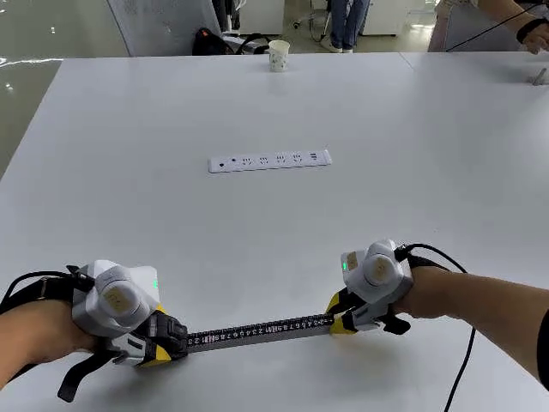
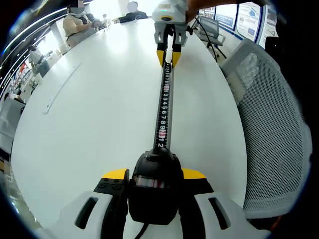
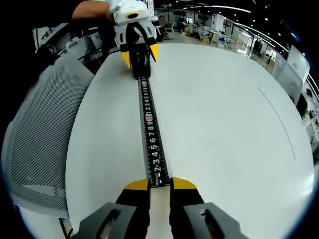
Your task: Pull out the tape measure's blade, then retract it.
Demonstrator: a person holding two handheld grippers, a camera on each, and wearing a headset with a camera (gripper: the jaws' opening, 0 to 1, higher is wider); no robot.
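Black and boxy, the tape measure's case sits clamped between the yellow-tipped jaws of the left gripper, on the near side of the flat white power strip and off to its left. The dark numbered blade is drawn out and runs across the white desk to the right gripper. That gripper's jaws are nearly closed, pinching the blade's end, nearer than the power strip and to its right. A patterned paper cup stands beyond the power strip, at the desk's far edge.
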